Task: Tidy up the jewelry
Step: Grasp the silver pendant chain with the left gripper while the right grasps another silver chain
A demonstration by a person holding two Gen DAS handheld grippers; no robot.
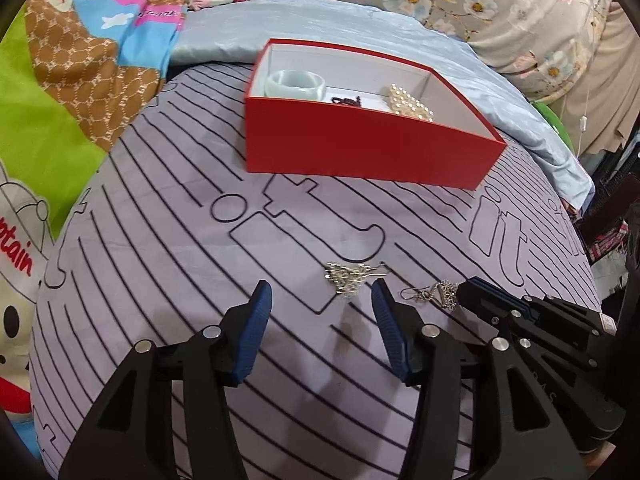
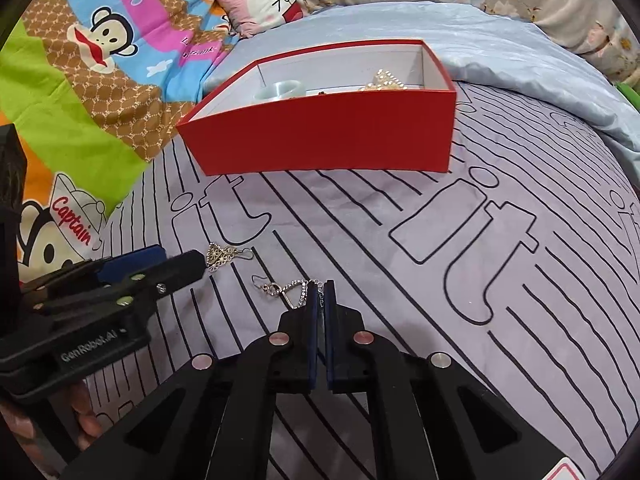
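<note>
A striped sheet on a bed was the work surface, with a red box at the far side already holding a bangle and pearls. The left gripper was held half open and empty, a filigree earring lying just beyond its tips, long axis running left to right. To the right, the right gripper was shut on a heart earring, its hook pointing left.

Striped lilac bedsheet, cartoon blanket, floral pillow
</note>
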